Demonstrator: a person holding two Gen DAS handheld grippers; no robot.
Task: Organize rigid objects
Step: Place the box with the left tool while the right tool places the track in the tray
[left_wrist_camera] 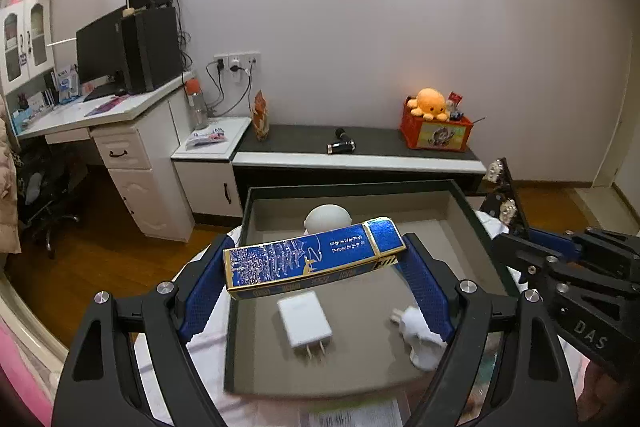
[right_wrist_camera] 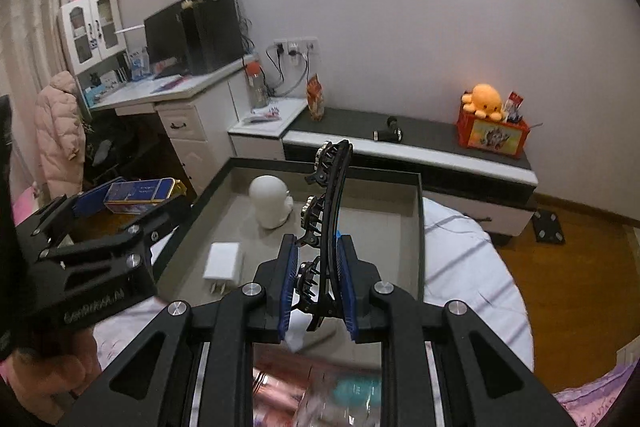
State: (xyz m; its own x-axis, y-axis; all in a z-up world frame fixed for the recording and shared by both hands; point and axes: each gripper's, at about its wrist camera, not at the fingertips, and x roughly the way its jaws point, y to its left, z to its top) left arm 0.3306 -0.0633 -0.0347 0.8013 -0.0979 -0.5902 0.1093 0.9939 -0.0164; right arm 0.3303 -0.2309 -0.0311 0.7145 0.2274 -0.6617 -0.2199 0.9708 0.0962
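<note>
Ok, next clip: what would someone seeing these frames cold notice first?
Probably the shiny blue box, held crosswise in the left claw above the grey tray. Next, the black hair clip with sparkly studs, pinched upright in the right claw over the same tray. In the background, an orange plush octopus sits on a red box on the low cabinet by the wall.
</note>
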